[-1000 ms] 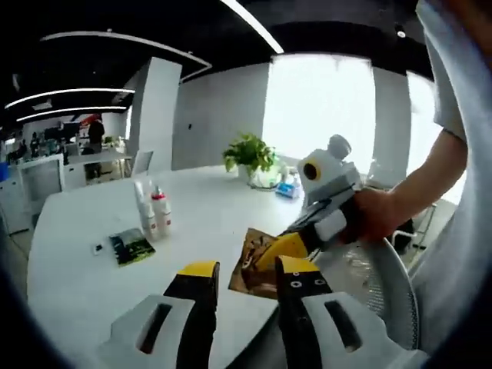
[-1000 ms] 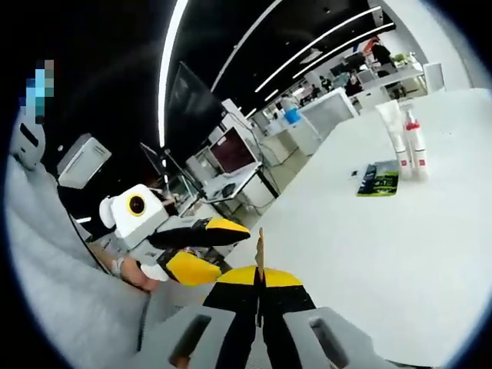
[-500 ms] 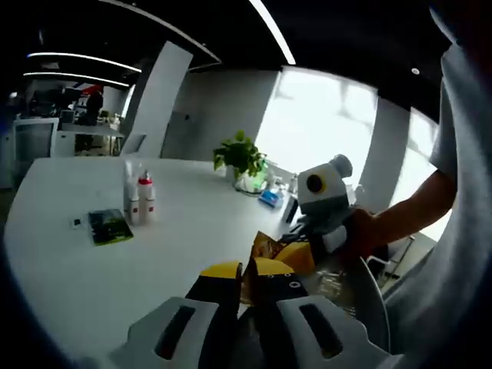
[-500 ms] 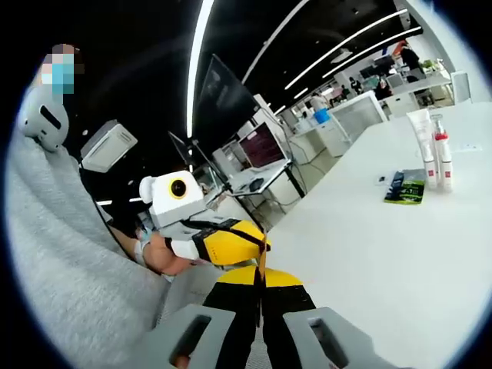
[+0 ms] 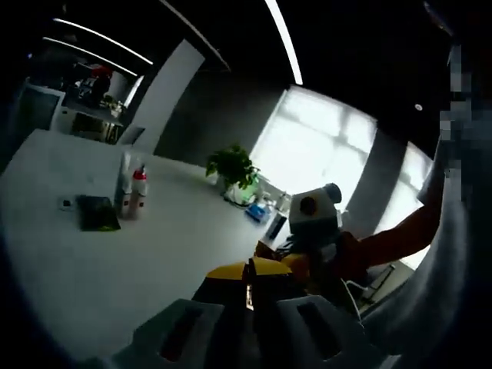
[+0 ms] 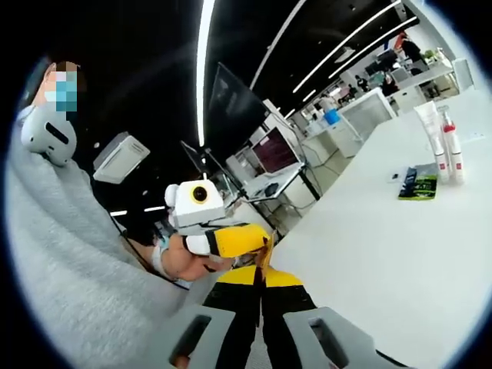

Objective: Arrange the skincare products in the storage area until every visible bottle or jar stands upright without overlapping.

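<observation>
Both the left gripper (image 5: 247, 278) and the right gripper (image 6: 262, 278) seem clamped together on one brown sachet (image 6: 266, 247) above the table edge (image 6: 323, 231), so pull apart gently; upright tubes (image 6: 442, 150) stand well apart

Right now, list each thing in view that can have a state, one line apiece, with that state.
left gripper: shut on brown sachet, held above the table edge.
right gripper: shut on brown sachet, pinching its thin edge.
brown sachet: gripped by both grippers, off the table.
white tube: upright on the table.
red-capped bottle: upright beside the white tube.
dark green packet: lying flat on the table.
potted plant: upright.
</observation>
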A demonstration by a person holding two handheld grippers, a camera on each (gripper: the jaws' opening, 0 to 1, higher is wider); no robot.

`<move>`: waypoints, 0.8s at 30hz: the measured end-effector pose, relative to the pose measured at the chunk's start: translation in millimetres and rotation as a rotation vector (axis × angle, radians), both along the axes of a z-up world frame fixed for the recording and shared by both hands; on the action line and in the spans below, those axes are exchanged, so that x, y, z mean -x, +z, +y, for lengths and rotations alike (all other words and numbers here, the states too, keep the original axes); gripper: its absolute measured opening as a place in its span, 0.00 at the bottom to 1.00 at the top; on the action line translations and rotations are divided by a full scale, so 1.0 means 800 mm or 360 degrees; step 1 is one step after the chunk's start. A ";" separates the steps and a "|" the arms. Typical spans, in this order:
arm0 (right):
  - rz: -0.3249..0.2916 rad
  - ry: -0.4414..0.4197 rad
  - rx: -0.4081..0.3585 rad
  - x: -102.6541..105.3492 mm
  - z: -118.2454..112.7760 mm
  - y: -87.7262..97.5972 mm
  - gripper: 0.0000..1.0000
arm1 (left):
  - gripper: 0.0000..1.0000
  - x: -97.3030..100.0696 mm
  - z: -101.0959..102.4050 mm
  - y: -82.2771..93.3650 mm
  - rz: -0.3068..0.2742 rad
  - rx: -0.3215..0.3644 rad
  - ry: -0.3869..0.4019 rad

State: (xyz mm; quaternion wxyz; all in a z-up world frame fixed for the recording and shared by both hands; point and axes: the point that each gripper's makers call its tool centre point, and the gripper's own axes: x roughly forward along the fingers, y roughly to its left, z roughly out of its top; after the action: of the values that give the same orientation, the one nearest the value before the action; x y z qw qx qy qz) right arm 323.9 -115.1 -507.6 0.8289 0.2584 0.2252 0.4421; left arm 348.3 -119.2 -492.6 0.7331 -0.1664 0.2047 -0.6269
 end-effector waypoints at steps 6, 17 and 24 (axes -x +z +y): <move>-0.0003 0.0013 -0.0021 0.006 0.005 0.003 0.00 | 0.13 0.000 0.008 0.016 0.0196 0.0177 -0.0022; -0.0014 0.0089 -0.0007 0.021 0.019 0.003 0.00 | 0.07 0.034 0.001 0.007 0.0231 0.0121 -0.0202; -0.0003 0.0140 -0.0019 0.023 0.022 0.003 0.00 | 0.00 0.032 0.002 0.006 0.0246 0.0121 -0.0219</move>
State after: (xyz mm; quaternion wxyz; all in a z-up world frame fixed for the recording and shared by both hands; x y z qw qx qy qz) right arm 305.4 -97.6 -505.5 0.8073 0.2529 0.2329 0.4796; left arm 323.0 -117.4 -487.4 0.6634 -0.2274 0.2476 -0.6685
